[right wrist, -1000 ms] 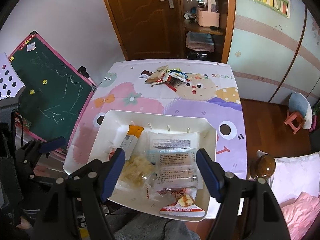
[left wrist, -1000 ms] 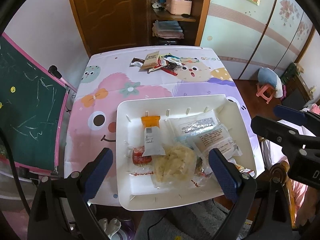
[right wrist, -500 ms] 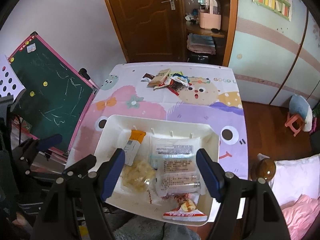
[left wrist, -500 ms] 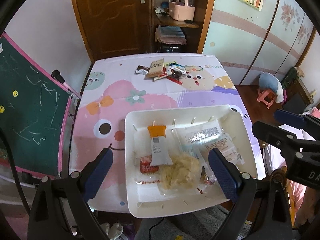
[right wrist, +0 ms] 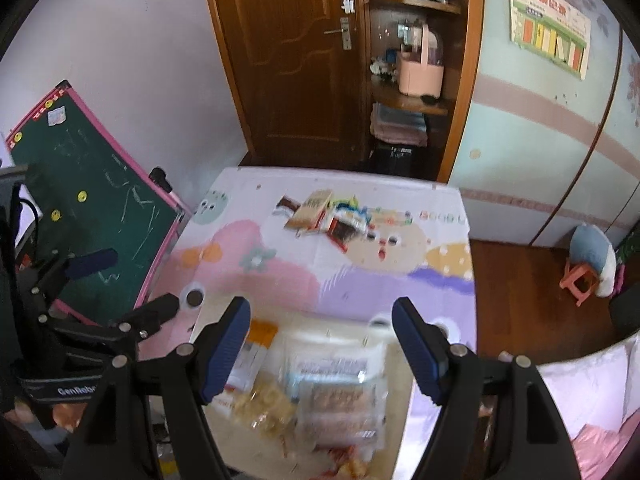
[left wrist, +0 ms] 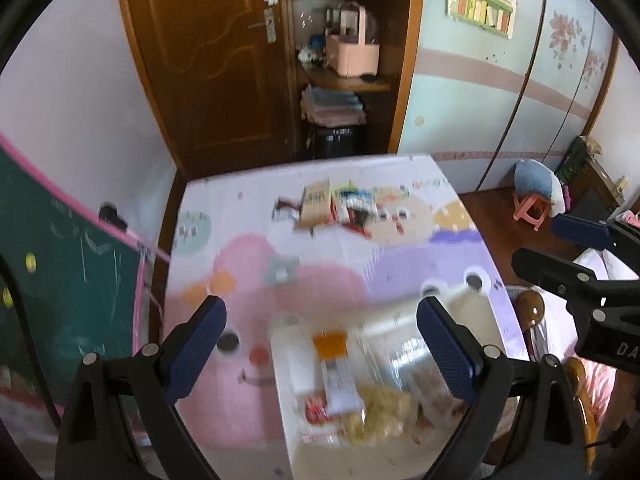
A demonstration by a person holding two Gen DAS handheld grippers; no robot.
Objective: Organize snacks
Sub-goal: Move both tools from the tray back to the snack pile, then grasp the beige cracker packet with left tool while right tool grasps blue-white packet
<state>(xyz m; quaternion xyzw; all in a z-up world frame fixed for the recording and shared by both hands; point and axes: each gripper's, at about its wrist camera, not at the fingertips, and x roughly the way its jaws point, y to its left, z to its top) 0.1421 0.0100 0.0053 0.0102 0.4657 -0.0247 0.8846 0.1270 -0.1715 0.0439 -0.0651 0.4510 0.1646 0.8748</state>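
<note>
Both tools are spread wide with nothing gripped: my left tool and right tool hover over the white tray of blurred snack packets at the counter's near edge. More loose snacks lie heaped at the far end.

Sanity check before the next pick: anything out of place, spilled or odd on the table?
Nothing spilled or damaged. One loose heap of snack packets lies at the far end of the table, overlapping at angles and outside the white tray. The tray at the near edge already holds several packets. Both views are blurred, so fine damage cannot be judged.
</note>
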